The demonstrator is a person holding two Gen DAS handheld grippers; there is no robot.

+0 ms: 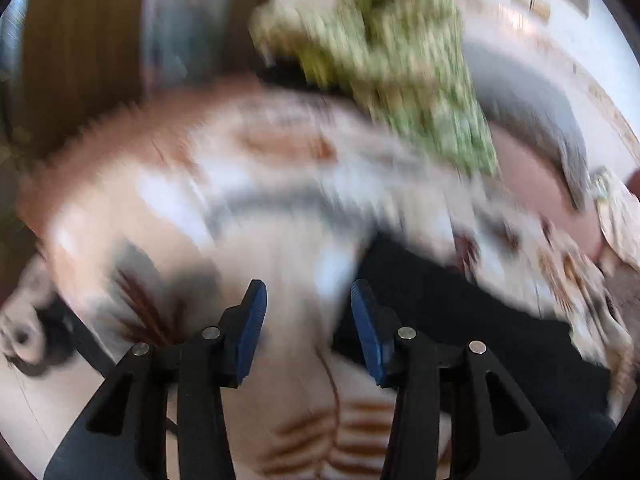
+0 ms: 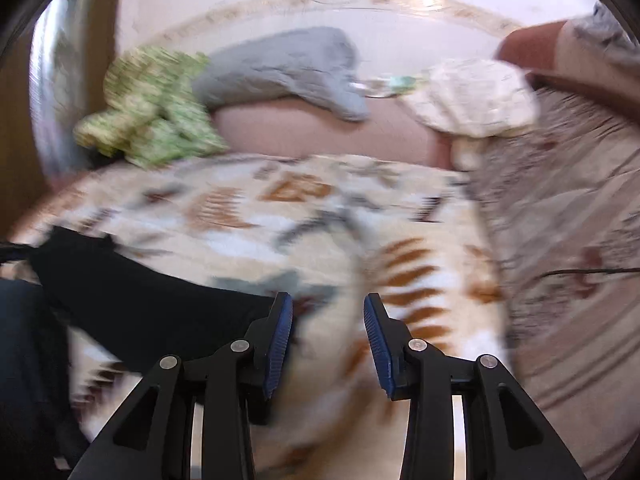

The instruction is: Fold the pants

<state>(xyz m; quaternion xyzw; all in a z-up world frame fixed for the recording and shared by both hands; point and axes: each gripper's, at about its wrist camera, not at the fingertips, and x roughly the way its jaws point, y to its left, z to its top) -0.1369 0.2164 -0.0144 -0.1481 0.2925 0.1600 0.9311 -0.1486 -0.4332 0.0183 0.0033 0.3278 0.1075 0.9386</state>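
Your left gripper has its jaws partly open with nothing between them, and your right gripper is the same. The black pants lie on the patterned blanket, near and to the left of the right gripper, just right of the left one. Both views are blurred.

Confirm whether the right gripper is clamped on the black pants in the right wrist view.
No: the right gripper has its jaws apart over the patterned blanket, with the black pants lying off to its left, not between the pads.
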